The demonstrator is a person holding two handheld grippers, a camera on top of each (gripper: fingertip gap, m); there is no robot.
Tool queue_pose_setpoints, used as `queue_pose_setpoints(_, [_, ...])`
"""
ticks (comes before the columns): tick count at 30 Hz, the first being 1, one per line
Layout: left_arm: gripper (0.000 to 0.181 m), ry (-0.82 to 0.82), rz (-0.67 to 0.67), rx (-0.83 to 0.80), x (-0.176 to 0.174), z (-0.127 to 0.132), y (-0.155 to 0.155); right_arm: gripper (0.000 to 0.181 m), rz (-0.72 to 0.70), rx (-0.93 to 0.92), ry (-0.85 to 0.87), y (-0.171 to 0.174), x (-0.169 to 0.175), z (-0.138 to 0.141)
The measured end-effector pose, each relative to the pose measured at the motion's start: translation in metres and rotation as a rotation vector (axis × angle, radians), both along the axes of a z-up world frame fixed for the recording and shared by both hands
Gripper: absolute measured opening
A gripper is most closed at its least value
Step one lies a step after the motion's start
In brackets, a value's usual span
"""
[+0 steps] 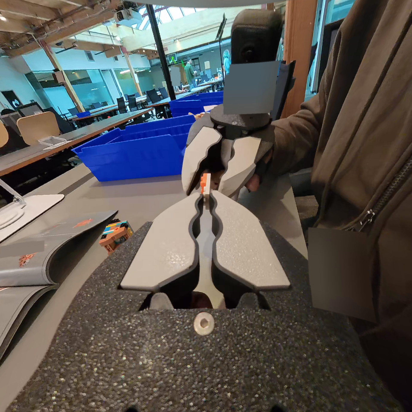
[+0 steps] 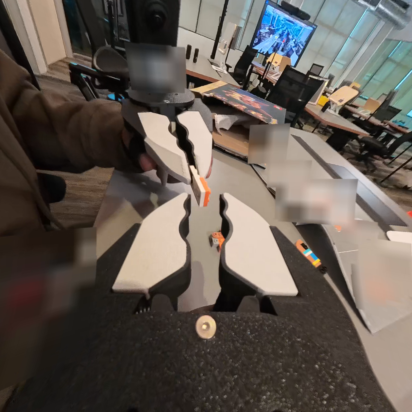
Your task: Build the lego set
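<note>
My left gripper [image 1: 206,198] is shut on a small white and orange lego piece [image 1: 205,183] and holds it above the grey table [image 1: 138,196]. The piece sticks out past the fingertips. My right gripper [image 2: 205,197] is open and faces the left one tip to tip. In the right wrist view the piece [image 2: 202,191] reaches into the gap between the right fingertips, held by the left gripper [image 2: 196,172]. In the left wrist view the right gripper [image 1: 206,190] stands open around the piece. I cannot tell whether it touches it.
A small brown multi-coloured lego build [image 1: 116,234] lies on the table beside an open instruction booklet [image 1: 44,245]; it also shows in the right wrist view [image 2: 308,256]. A small orange and grey piece [image 2: 216,240] lies below the right gripper. Blue bins [image 1: 138,153] and a lego box [image 2: 245,104] stand farther off. Left tips and right tips are each some 15 cm from the small brown multi-coloured lego build [image 1: 116,234].
</note>
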State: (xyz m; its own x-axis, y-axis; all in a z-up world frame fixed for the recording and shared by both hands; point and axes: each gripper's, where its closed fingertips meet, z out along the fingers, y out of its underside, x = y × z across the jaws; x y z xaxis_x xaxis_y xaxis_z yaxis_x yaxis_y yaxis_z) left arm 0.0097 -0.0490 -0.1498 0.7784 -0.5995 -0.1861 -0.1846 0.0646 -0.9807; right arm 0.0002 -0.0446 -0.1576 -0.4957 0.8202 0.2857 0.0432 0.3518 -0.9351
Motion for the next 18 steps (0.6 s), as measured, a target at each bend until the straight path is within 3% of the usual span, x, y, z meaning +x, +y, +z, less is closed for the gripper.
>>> queue_pose_setpoints(8, [0.005, 0.127, -0.031, -0.018, 0.005, -0.005, -0.001, 0.008, 0.063, 0.105, 0.045, -0.008, 0.007, 0.0])
queue_pose_setpoints(18, [0.005, 0.144, -0.034, -0.069, 0.009, -0.014, 0.002, 0.008, 0.074, 0.18, 0.011, -0.006, 0.01, -0.008])
